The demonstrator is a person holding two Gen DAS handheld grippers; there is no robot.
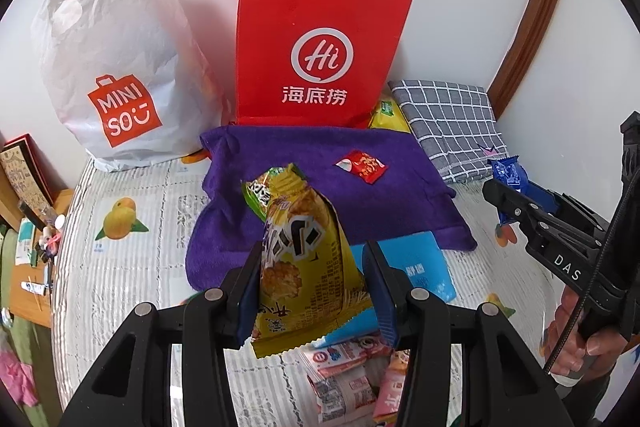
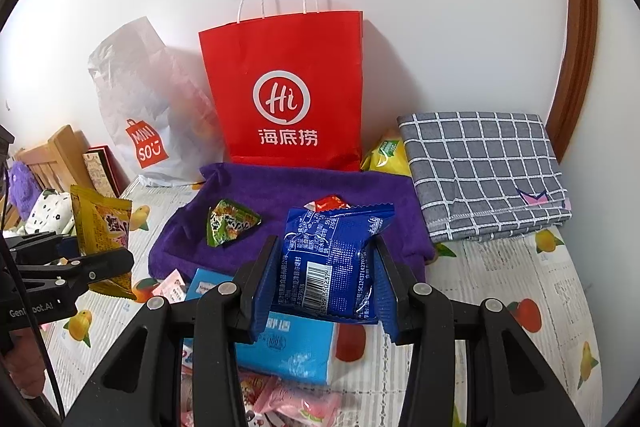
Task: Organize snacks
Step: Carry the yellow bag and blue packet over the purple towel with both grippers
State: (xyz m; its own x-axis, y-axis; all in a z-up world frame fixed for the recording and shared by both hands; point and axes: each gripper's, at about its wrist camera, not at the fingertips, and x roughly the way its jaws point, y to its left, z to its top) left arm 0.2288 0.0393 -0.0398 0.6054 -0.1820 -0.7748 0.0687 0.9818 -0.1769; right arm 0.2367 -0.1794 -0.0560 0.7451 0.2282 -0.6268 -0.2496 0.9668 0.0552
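My left gripper (image 1: 310, 263) is shut on a yellow snack packet (image 1: 304, 267) and holds it above the purple towel (image 1: 280, 163); it also shows in the right wrist view (image 2: 100, 239). My right gripper (image 2: 326, 259) is shut on a blue snack packet (image 2: 332, 263), seen small in the left wrist view (image 1: 508, 173). A green triangular snack (image 2: 228, 223) and a small red packet (image 1: 362, 166) lie on the towel. A red paper bag (image 1: 320, 47) stands upright behind the towel, open at the top.
A white Miniso bag (image 1: 116, 67) stands left of the red bag. A folded grey checked cloth (image 2: 484, 171) lies at the right by the wall. A light blue tissue pack (image 2: 288, 347) and several pink and red snack packets (image 1: 352, 379) lie near me.
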